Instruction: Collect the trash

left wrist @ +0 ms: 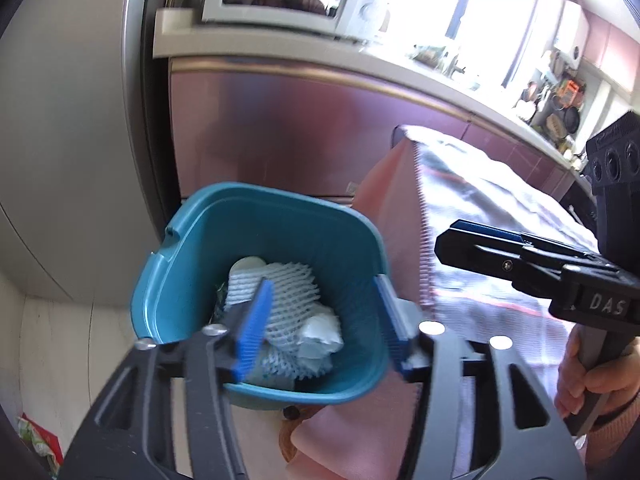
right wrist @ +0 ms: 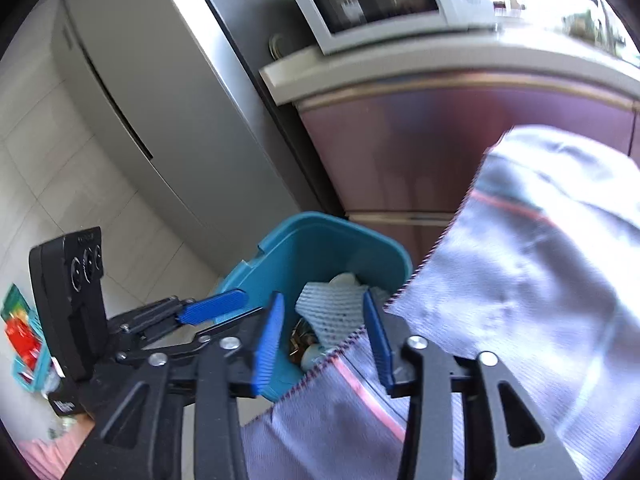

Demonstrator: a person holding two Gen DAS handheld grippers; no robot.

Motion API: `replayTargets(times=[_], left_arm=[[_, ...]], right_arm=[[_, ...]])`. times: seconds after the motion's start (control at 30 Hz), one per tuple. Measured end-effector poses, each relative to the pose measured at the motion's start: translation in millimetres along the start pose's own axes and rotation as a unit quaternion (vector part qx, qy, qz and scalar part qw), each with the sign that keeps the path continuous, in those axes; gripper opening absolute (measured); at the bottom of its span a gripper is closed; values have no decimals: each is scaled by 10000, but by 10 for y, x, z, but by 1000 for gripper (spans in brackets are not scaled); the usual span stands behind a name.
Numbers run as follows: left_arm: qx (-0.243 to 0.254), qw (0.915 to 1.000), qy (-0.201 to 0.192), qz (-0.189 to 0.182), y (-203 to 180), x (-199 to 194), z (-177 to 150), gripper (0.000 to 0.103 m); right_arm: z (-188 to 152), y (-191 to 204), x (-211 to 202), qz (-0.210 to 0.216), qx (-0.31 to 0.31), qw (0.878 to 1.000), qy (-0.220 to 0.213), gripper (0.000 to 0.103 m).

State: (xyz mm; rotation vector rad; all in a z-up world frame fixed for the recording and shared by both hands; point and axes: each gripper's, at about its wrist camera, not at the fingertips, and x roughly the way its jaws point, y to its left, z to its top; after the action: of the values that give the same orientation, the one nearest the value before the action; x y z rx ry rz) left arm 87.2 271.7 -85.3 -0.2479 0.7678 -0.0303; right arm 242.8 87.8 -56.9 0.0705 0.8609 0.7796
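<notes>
A: What's under the left gripper (left wrist: 324,320)?

B: A teal bin (left wrist: 192,236), right below and ahead of it. Its jaws are spread with nothing between the blue pads; one pad hangs over the inside of the bin and the other sits at the bin's right rim.

A: And the trash?

B: Inside the bin, straight beyond the left jaws: a white foam net sleeve (left wrist: 292,300), a crumpled white tissue (left wrist: 322,334) beside it, a pale round piece (left wrist: 250,263) at the far end, and some darker bits I can't identify.

A: The right gripper (right wrist: 326,334)?

B: Its jaws stand apart too, gripping nothing. The bin is just beyond its tips, and in that view the net sleeve shows in the gap between the pads. The right pad lies over the edge of a checked grey cloth (right wrist: 532,280) with a red stripe, which covers the desk to the right of both jaws; I can't tell whether the pad touches it.

A: How do the two tools sit?

B: Side by side, both angled down toward the bin. From the left camera, a hand (left wrist: 592,376) in a pink sleeve grips the right tool's handle. On the floor left of the jaws lies a red and green packet (right wrist: 20,336).
</notes>
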Motion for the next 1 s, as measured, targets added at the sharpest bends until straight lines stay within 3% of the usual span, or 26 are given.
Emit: replayTargets(times=[0.07, 0.23, 0.4, 0.77, 1.0], left_arm=[[93, 9998, -194, -2, -84, -141, -30, 73], [385, 9962, -785, -22, -320, -498, -123, 98], [669, 9893, -1293, 48, -617, -784, -258, 97], [920, 9740, -2065, -131, -1206, -1233, -509, 97], [1049, 9651, -2398, -66, -1434, -1392, -575, 97]], right_arm=[[-68, 8, -189, -196, -111, 9995, -243, 60], [-304, 52, -678, -756, -370, 9924, -903, 85], [-610, 33, -1116, -1292, -373, 9802, -1455, 96], [-1141, -107, -1938, -2294, -123, 9390, -2560, 96], [-1364, -73, -2218, -2736, -138, 9171, -2896, 96]])
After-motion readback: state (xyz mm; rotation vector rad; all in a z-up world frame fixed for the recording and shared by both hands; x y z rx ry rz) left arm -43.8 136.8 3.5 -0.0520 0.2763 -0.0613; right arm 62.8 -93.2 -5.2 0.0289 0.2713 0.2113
